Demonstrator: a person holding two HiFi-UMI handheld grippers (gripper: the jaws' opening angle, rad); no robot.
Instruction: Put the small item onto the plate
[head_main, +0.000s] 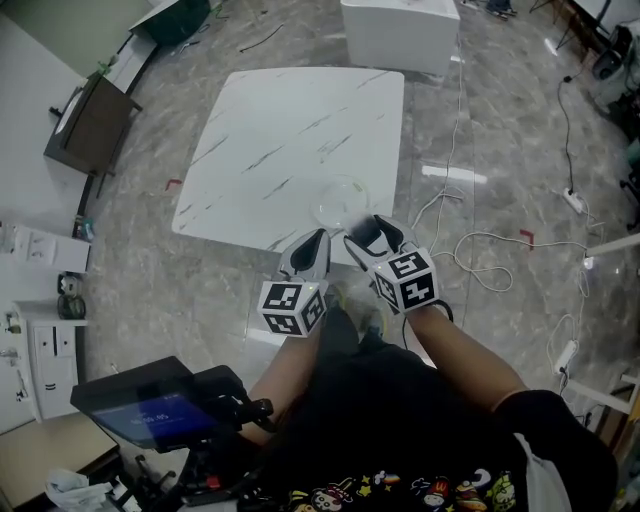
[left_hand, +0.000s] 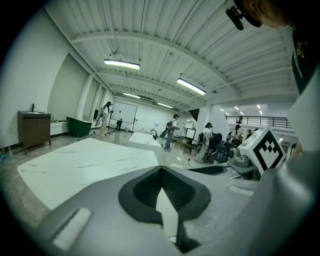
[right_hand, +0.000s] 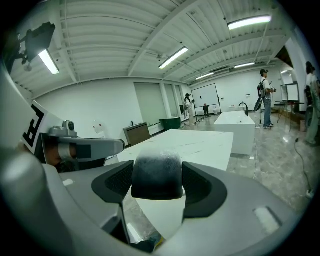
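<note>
The right gripper (head_main: 368, 235) clamps the small dark item (right_hand: 156, 175), likely poised for the clear plate (head_main: 340, 198) at its 11 o'clock on the surface (head_main: 290, 130). The left gripper (head_main: 310, 248) waits closed and empty.

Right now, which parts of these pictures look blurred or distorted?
Right gripper view: the small item between the jaws is out of focus, and ceiling lines bend. Left gripper view: same fisheye bend, dark corners. Head view: the clear plate hardly shows on the table.
</note>
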